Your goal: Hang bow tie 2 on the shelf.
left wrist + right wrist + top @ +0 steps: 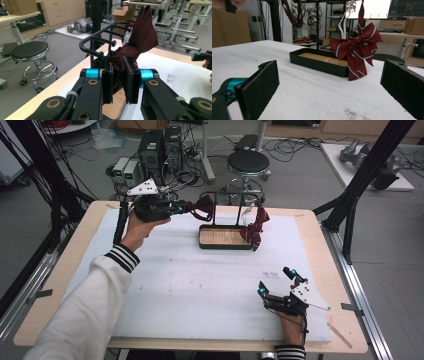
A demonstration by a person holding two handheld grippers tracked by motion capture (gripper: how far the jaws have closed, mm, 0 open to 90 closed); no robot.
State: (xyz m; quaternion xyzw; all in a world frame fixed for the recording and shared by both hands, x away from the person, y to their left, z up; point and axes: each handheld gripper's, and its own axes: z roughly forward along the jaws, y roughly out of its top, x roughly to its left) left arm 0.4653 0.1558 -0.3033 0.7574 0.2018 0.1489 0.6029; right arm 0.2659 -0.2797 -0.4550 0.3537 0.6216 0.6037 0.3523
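My left gripper (181, 210) is held over the table's far left, shut on a dark red bow tie (201, 209). In the left gripper view the pads (130, 80) pinch the bow's fabric (143, 32) just in front of the black hooks (100, 40) of a rack. The rack (234, 196) rises from a black tray with a wooden floor (220, 237). A red bow with white stripes (254, 227) hangs at the rack's right side; it also appears as the striped bow (357, 50). My right gripper (276, 281) rests open on the mat at the front right, nothing between its pads (259, 87).
A white foam mat (200, 285) covers most of the wooden table (60, 285). Behind the table stand a black stool (248, 162) and computer towers (160, 147) with cables on the floor. Black frame posts (367, 170) slant at the right.
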